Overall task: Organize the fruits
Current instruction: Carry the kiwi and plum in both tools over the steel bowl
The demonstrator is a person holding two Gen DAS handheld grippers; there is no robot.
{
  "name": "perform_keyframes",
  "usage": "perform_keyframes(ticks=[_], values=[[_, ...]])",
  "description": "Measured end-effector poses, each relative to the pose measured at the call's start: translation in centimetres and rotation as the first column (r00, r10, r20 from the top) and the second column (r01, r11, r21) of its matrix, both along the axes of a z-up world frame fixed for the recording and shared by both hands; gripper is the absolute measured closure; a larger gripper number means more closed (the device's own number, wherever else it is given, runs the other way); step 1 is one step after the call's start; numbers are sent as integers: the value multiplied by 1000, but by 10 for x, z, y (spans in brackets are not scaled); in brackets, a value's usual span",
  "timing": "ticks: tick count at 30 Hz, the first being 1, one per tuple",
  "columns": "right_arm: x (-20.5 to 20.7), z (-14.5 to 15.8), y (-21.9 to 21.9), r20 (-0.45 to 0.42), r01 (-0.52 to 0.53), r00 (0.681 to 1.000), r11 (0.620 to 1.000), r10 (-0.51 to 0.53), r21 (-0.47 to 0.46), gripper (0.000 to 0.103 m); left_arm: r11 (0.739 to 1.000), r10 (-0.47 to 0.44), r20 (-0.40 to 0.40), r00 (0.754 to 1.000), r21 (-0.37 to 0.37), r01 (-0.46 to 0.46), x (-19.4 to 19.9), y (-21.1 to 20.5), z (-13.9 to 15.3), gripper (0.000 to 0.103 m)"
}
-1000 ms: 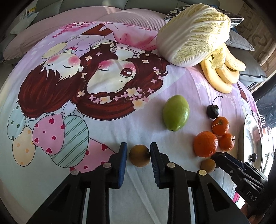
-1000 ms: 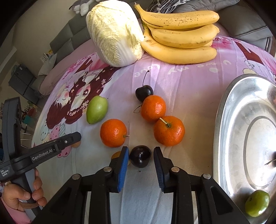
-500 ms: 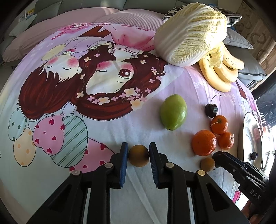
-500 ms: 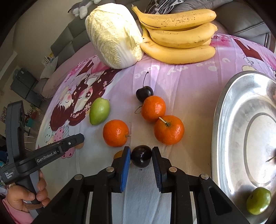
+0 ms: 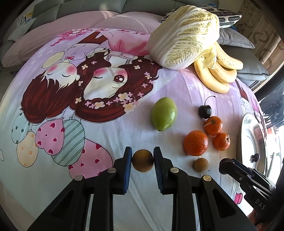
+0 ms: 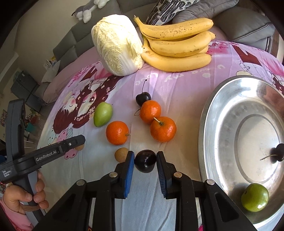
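Left gripper now clamped on the brown fruit, jaws earlier slightly apart; right gripper likewise clamped on the dark plum, lifted slightly.

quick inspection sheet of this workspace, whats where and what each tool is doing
surface: cartoon-print cloth over a rounded table.
job's things: three oranges grouped with a stemmed cherry; green fruit apart on the cloth; small brown fruit loose; metal tray holds a green round fruit and a dark cherry.
clutter: napa cabbage beside a banana bunch at the far edge.
grippers: left tool shut on a round brown fruit; right tool shut on a dark plum.
cables: nothing seen.
surroundings: grey sofa cushions, plush toy.
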State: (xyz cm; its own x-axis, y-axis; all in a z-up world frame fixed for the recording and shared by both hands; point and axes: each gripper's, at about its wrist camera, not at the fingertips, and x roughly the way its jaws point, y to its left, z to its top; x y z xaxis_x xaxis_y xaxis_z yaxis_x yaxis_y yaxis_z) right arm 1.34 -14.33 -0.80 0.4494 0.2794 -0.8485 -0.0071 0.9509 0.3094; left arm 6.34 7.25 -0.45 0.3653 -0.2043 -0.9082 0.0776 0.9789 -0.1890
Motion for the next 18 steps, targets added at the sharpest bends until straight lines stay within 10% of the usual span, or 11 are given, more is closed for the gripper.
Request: perform_keyframes(ticks=[18], values=[[-34,23,-44,58,95,994,995,-94,-15,75,993,-115,10,993,22,114,-23,-56,20,77]])
